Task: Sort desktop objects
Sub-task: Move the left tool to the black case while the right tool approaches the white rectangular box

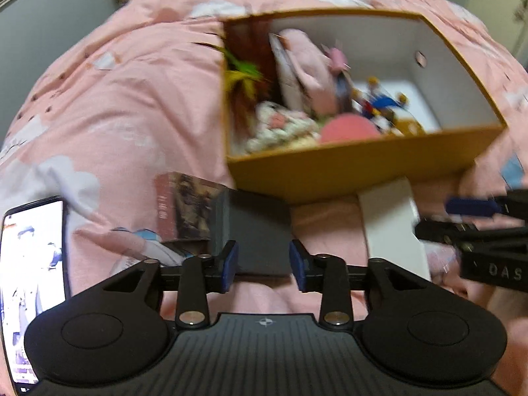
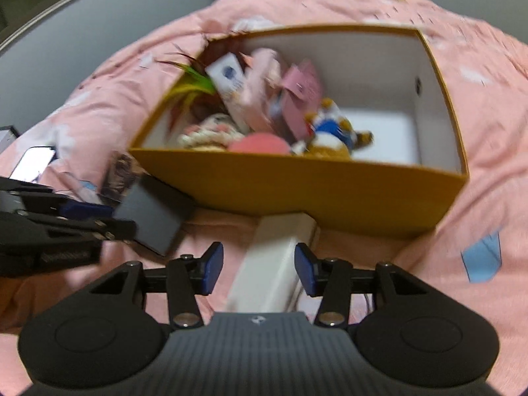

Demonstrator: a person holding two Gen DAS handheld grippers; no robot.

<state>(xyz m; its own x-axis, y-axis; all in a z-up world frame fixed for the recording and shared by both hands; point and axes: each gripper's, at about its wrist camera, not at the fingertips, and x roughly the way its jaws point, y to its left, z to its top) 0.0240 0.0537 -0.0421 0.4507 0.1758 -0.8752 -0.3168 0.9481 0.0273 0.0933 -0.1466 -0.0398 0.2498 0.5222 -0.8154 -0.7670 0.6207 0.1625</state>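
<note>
A tan cardboard box sits on a pink bedspread and holds plush toys, a pink ball, feathers and small packages. My left gripper is open, its fingers on either side of a dark grey box lying in front of the tan box. My right gripper is open around a white rectangular box that lies against the tan box's front wall. Each gripper shows at the edge of the other's view.
A printed booklet or card box lies left of the dark box. A lit phone lies at the far left. The pink bedspread is rumpled all around. A grey wall stands behind.
</note>
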